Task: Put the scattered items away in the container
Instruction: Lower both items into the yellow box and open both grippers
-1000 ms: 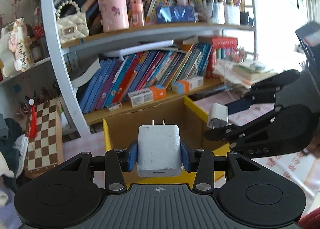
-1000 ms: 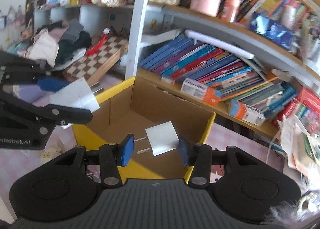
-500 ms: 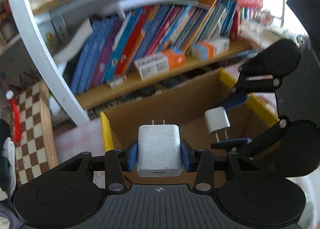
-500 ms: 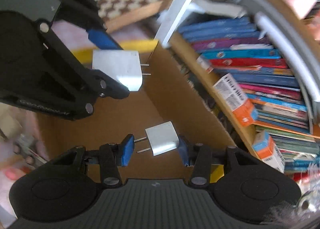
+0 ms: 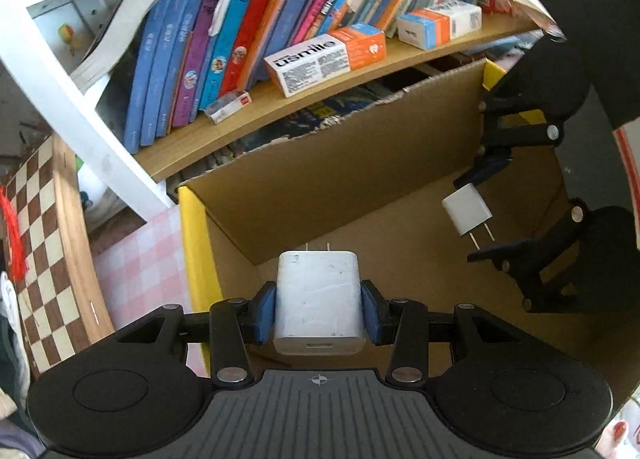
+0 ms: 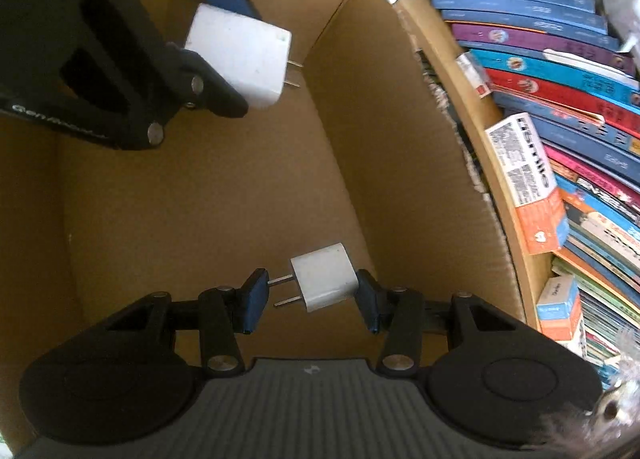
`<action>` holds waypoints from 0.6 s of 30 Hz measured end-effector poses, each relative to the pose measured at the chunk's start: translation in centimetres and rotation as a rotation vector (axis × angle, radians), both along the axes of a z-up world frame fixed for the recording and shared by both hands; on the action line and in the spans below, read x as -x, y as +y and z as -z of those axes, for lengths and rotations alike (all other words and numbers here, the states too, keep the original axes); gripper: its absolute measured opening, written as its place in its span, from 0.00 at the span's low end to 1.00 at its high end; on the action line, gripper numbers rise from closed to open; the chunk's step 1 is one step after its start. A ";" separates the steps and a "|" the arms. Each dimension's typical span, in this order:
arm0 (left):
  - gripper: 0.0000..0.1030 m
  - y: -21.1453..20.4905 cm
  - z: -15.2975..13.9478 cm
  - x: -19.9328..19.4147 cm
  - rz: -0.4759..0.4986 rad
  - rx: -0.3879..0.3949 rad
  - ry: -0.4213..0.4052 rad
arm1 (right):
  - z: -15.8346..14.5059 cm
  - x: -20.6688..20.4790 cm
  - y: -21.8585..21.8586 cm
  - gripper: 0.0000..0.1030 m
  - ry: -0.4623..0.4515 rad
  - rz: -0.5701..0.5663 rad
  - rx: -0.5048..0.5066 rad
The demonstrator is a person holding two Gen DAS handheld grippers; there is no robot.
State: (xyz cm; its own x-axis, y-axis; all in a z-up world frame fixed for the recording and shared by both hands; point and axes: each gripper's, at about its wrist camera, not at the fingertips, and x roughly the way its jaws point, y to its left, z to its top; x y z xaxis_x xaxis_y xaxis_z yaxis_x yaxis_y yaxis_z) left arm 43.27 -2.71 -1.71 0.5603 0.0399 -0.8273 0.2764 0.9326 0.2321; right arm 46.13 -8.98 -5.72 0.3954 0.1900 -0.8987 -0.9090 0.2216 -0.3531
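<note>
My left gripper (image 5: pixel 319 313) is shut on a large white charger (image 5: pixel 319 299), prongs pointing forward, over the open cardboard box (image 5: pixel 320 179) with a yellow rim. My right gripper (image 6: pixel 310 299) is shut on a small white charger (image 6: pixel 325 283), held between prongs and back, low inside the box (image 6: pixel 200 199). The left wrist view shows the small charger (image 5: pixel 466 215) in the right gripper at the right. The right wrist view shows the large charger (image 6: pixel 240 55) in the left gripper at upper left.
A bookshelf with upright books (image 5: pixel 248 19) and small cartons (image 5: pixel 324 59) stands right behind the box. A chessboard (image 5: pixel 40 251) leans at the left on a pink checked surface (image 5: pixel 140 259).
Both grippers have moved down and forward over the box, each still holding its charger. The right gripper has dropped inside the box.
</note>
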 end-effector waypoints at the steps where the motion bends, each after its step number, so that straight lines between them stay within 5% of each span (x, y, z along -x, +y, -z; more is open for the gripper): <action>1: 0.41 -0.1 0.1 0.0 0.006 -0.005 0.002 | 0.3 -0.1 0.0 0.44 0.004 -0.008 0.011; 11: 0.41 -0.6 0.3 -0.3 0.030 -0.035 -0.001 | 0.3 -0.2 0.3 0.44 0.010 -0.022 0.011; 16: 0.46 -0.9 0.2 -0.1 0.030 -0.068 -0.023 | -0.1 0.1 0.2 0.59 -0.007 -0.017 -0.012; 18: 0.56 -1.0 0.0 0.2 0.036 -0.088 -0.037 | -0.3 0.3 0.2 0.72 -0.020 -0.018 -0.024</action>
